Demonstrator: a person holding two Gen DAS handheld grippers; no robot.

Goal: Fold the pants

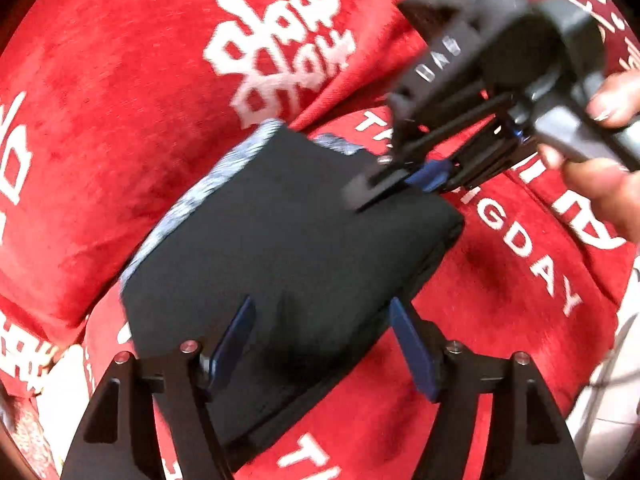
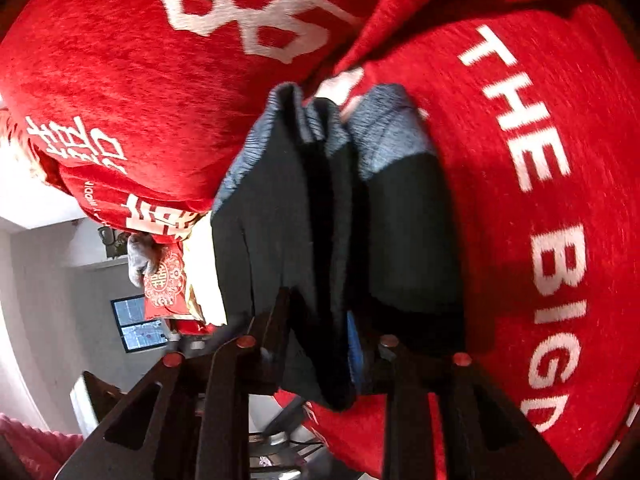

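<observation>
pants folded small, right claw at the far edge

your left gripper [image 1: 320,344] stands half open, holding nothing, just above the near end of the black pants [image 1: 288,248]. they lie on the red blanket [image 1: 100,120], long axis running away toward your right gripper [image 1: 384,184], which pinches the far edge.

The right gripper [image 2: 320,344] seems clamped on folded black pants [image 2: 304,208] lying over red lettered blanket [image 2: 520,200].

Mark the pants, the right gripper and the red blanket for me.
pants [image 1: 280,248], left wrist view, black top panel.
right gripper [image 1: 384,182], left wrist view, fingertips.
red blanket [image 1: 120,80], left wrist view, bare plush.
</observation>
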